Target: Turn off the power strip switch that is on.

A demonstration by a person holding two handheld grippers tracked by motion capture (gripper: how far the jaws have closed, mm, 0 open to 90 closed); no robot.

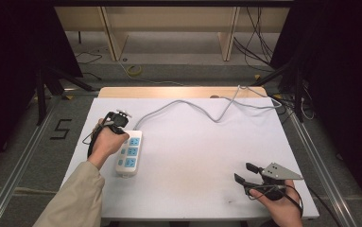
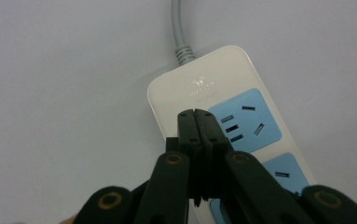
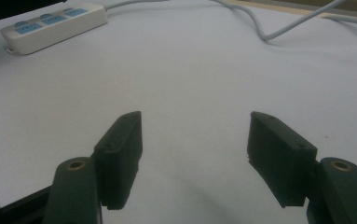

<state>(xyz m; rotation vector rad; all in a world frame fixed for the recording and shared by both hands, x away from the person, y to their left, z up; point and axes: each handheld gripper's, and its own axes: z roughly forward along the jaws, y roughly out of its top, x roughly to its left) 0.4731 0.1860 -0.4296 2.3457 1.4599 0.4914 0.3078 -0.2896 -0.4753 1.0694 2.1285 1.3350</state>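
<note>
A white power strip (image 1: 128,153) with blue sockets lies on the left part of the white table (image 1: 193,156); its grey cord (image 1: 188,105) runs off toward the far right. My left gripper (image 1: 117,124) hovers over the strip's cord end. In the left gripper view that gripper (image 2: 195,113) is shut with nothing between its jaws, its tips just above the power strip (image 2: 204,88) next to the first blue socket (image 2: 246,119). My right gripper (image 1: 243,173) rests open near the front right edge; the right gripper view shows the right gripper (image 3: 195,133) wide open over bare table, the power strip (image 3: 52,25) far off.
The grey cord (image 3: 264,28) loops across the far side of the table. A wooden bench (image 1: 169,28) stands behind the table. Dark curtains hang at both sides, and cables lie on the floor at the back right.
</note>
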